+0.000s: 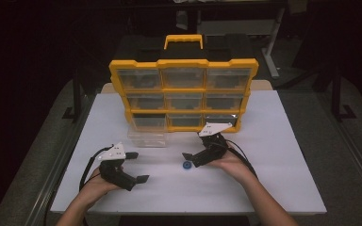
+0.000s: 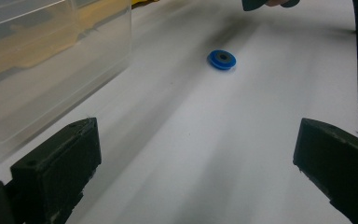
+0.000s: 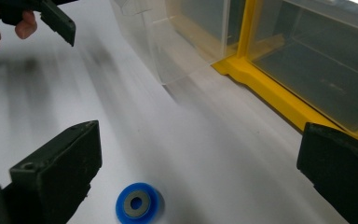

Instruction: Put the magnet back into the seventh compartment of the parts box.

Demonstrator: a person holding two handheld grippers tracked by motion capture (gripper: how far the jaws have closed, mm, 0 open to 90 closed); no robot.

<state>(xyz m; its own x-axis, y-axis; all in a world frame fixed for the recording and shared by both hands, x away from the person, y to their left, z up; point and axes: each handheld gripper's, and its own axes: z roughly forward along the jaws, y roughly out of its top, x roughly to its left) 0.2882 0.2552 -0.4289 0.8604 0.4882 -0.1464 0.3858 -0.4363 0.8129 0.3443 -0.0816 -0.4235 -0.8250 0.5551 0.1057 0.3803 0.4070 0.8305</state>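
Blue wheel (image 1: 187,165) flat on table (image 1: 273,155), just beside right gripper (image 1: 188,159); both right and left gripper (image 1: 138,166) jaws spread, empty.

Small blue wheel (image 1: 187,165) with grey hub, lying flat on the white table, near the pulled-out clear drawer (image 1: 147,133)

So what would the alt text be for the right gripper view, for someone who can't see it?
Two open black jaws of the right gripper frame a small blue disc lying on the white table. Beyond stand a clear drawer pulled out and the yellow organizer.
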